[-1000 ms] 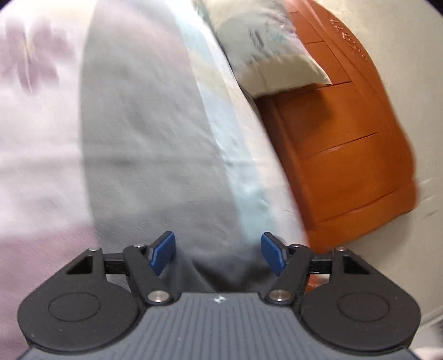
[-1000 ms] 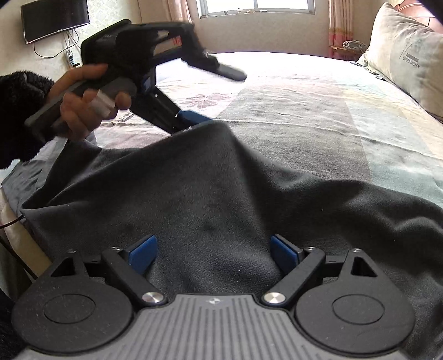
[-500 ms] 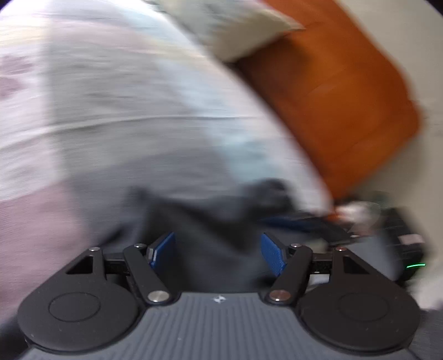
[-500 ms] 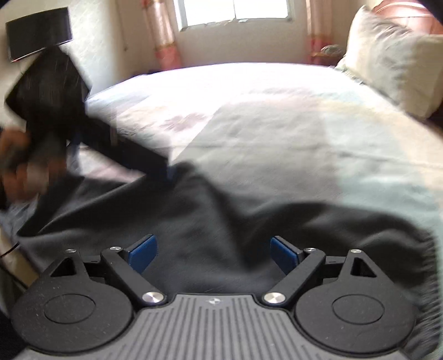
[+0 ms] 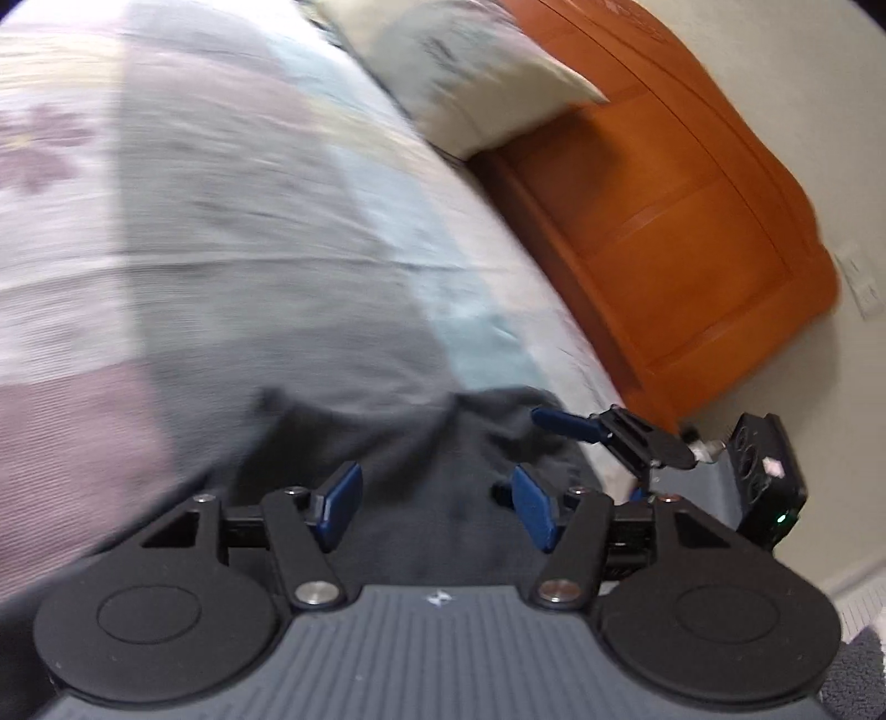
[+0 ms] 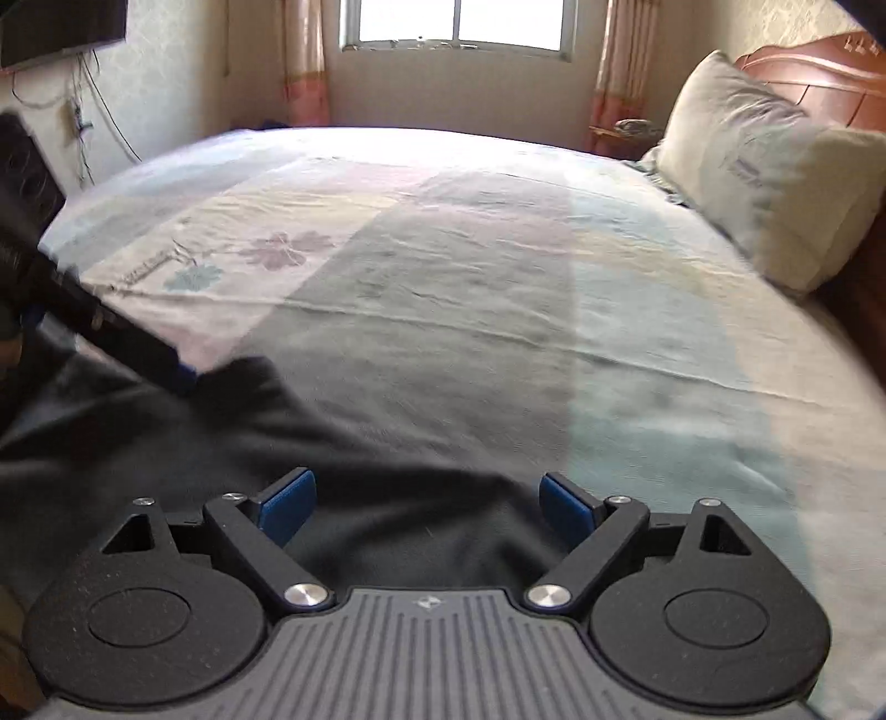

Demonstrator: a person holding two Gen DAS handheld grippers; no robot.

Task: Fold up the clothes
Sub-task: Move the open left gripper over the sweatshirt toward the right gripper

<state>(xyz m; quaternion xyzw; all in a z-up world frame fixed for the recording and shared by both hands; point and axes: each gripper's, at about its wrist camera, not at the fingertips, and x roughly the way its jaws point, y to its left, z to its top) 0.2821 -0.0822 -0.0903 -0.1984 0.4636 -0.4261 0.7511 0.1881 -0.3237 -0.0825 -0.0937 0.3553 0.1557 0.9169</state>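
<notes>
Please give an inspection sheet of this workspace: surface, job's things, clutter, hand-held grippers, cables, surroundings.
Surface: bed with a patchwork floral sheet, wrinkled.
Job's things: dark garment spread over the near edge of the bed.
Clutter: nothing seen on the sheet.
Grippers: left hand-held gripper and right hand-held gripper, jaws apart over the garment; whether they pinch cloth cannot be told.
Cables: wires hanging on the far wall.
Surroundings: pillow, wooden headboard, window with curtains.

Right gripper (image 6: pixel 426 507) low over dark garment (image 6: pixel 232 443), blue fingers (image 6: pixel 288 501) spread wide, cloth between them. Left gripper (image 6: pixel 188 379) at left, tip on the garment's far edge. Patchwork bedsheet (image 6: pixel 498 288) beyond; pillow (image 6: pixel 769 183) at right; window (image 6: pixel 454 25) behind.
</notes>
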